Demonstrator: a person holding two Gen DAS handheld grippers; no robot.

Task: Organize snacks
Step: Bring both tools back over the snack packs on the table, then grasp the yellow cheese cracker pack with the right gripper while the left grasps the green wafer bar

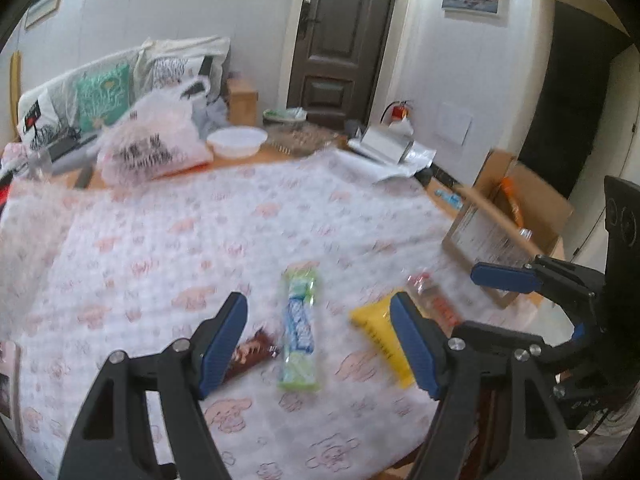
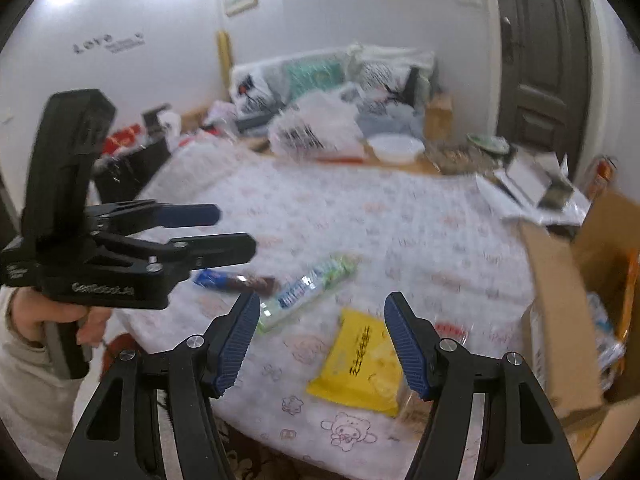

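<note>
A tabletop under a white cloth printed with pink bears carries the snacks left to sort: a brown bar, a green-and-blue pack, a yellow pouch and a clear red-printed packet, all near its front edge. The cardboard box at the right edge already holds a few, so the job looks partly done. Both the left claw and the right claw hang apart and empty above the snacks

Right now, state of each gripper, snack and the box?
left gripper: open, empty
right gripper: open, empty
green-and-blue long candy pack: flat on cloth
yellow flat packet: flat on cloth
brown chocolate bar: flat on cloth
brown cardboard box: open, orange pack inside
</note>
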